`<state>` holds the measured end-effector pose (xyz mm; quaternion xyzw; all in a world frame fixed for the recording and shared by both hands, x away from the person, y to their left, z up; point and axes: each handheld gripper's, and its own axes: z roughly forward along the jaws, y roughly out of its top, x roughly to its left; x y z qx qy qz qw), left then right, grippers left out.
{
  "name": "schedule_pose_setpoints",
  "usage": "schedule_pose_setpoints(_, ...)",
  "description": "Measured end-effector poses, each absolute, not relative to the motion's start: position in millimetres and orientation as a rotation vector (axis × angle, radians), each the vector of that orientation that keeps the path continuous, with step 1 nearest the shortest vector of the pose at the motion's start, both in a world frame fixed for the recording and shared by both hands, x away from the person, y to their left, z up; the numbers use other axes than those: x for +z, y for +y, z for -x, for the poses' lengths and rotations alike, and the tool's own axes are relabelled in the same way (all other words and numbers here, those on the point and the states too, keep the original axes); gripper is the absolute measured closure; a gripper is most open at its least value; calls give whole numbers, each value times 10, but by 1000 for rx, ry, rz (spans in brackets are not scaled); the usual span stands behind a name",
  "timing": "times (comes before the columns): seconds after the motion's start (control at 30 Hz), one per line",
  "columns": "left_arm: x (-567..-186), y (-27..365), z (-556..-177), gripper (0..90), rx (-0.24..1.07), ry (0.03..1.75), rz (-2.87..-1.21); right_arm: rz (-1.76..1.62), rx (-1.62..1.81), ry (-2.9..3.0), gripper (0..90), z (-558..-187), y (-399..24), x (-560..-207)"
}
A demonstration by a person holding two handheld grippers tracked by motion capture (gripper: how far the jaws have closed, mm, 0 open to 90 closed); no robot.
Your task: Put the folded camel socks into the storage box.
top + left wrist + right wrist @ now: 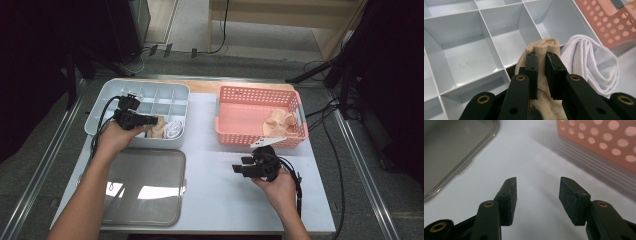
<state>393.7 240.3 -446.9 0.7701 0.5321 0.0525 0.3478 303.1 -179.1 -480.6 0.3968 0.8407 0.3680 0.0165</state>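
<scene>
The beige sock (544,50) is mostly covered by the left gripper (541,75) in its own view, and its lower end runs off the bottom edge. The white sock (589,65) to its right is partly tucked behind the jaw arm. Pink basket (609,22) gets cut by the right edge, and in the right gripper view it's blurry. From the high view the beige bundle in the basket (280,122) is too small to make out. The lid (454,152) is cropped at the left.

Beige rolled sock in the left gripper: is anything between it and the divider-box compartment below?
Nothing visible. The left gripper is shut on the beige rolled sock, at a compartment of the grey plastic divider box; the white rolled sock sits alongside.
</scene>
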Motion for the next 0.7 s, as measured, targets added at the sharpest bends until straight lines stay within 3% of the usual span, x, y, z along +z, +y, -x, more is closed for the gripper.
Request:
schedule_pose_setpoints(0.27, -4566, 2385, -3942, 828, 101, 1374, -2070, -1235, 1146, 2618, 497, -3026, -1786, -4807)
schedule_pose_setpoints(0.7, -4628, 2416, -3911, 824, 85, 1364, -2035, -1229, 1150, 2619, 497, -3026, -1769, -4809)
